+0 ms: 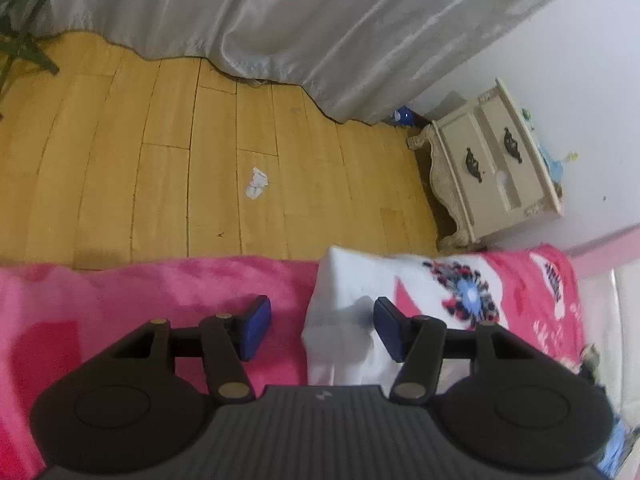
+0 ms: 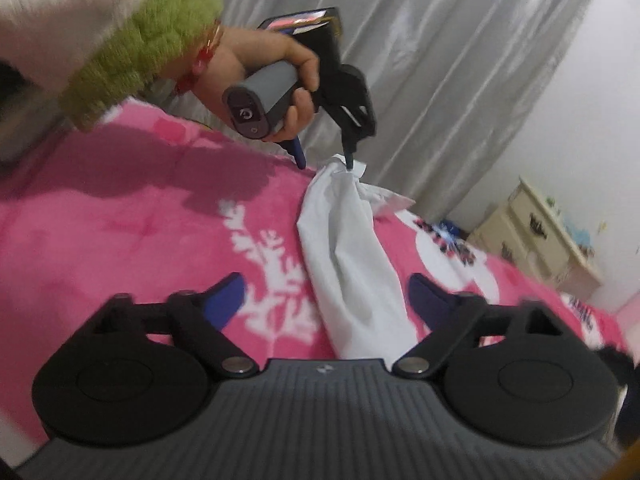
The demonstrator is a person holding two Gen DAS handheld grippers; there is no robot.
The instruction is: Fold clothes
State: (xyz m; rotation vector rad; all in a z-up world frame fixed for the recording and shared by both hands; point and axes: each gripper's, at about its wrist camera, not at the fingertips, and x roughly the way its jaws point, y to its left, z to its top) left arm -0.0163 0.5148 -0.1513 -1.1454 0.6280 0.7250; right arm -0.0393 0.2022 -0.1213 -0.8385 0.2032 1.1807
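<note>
We see a plain white garment (image 2: pixel 352 264) on a hot-pink blanket (image 2: pixel 120 220) with white leafy prints, blue pads (image 1: pixel 256 326) on black jaws, a fuzzy green cuff (image 2: pixel 136 52), silvery-grey curtains (image 1: pixel 280 12), honey-yellow floorboards (image 1: pixel 160 140) and a cream nightstand (image 1: pixel 492 164).

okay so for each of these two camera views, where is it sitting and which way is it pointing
Left wrist: sits on the left gripper, open above the pink blanket and white garment, facing floor, curtain and nightstand; no body shows.
Right wrist: sits on the right gripper, open, looking along the garment toward the curtain; a hand in a green cuff holds the left gripper at the garment's far end.
Shared: garment, blanket, curtain, nightstand.
</note>
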